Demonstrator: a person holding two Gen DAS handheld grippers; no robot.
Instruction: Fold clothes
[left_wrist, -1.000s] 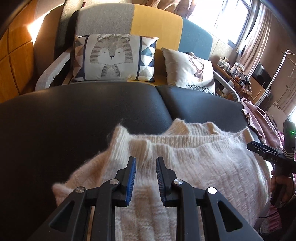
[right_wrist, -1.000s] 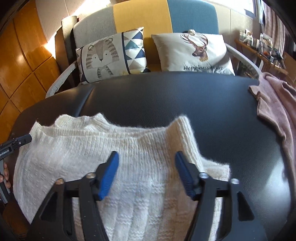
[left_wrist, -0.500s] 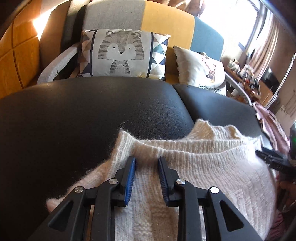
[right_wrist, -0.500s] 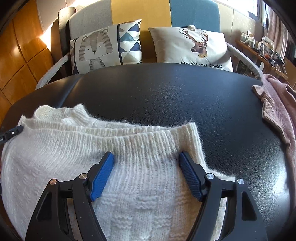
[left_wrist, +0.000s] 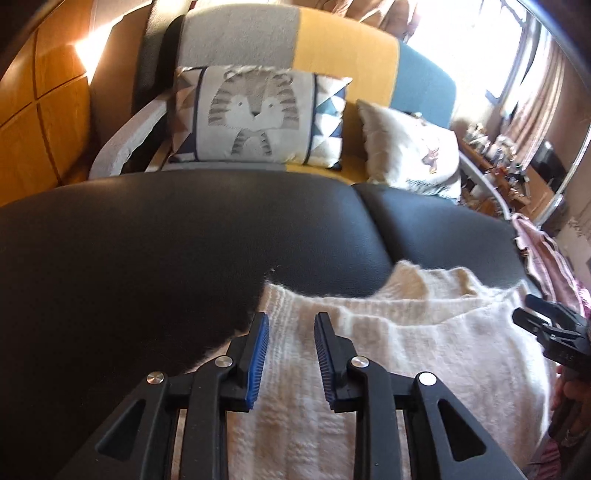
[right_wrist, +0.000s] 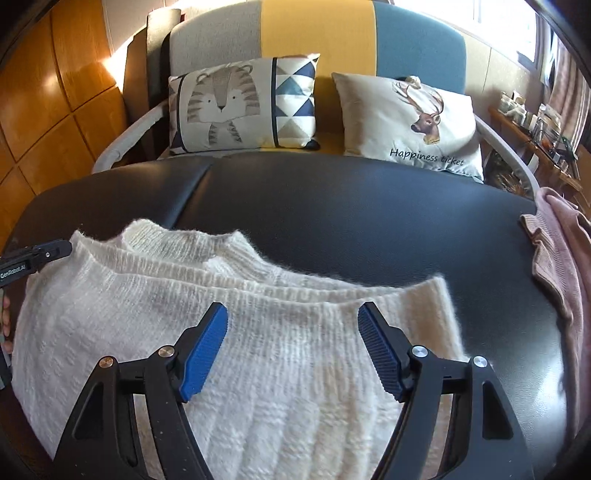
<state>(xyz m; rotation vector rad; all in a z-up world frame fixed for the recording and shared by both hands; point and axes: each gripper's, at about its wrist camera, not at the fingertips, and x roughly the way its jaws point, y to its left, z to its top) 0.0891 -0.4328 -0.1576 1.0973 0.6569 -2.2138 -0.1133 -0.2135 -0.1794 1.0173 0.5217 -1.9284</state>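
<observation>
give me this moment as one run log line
task: fold clothes | left gripper: open, narrow gap, over white sweater | right gripper: open wide, over sweater | nothing gripped

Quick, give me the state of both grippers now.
Left gripper: narrowly open, holding nothing, over the white sweater.
Right gripper: wide open, holding nothing.

The deer cushion (right_wrist: 408, 122), well beyond the right gripper's jaws, reads "Happiness ticket" under its stag. The left gripper (right_wrist: 35, 254), left of those jaws, carries "GenRobot.AI".
</observation>
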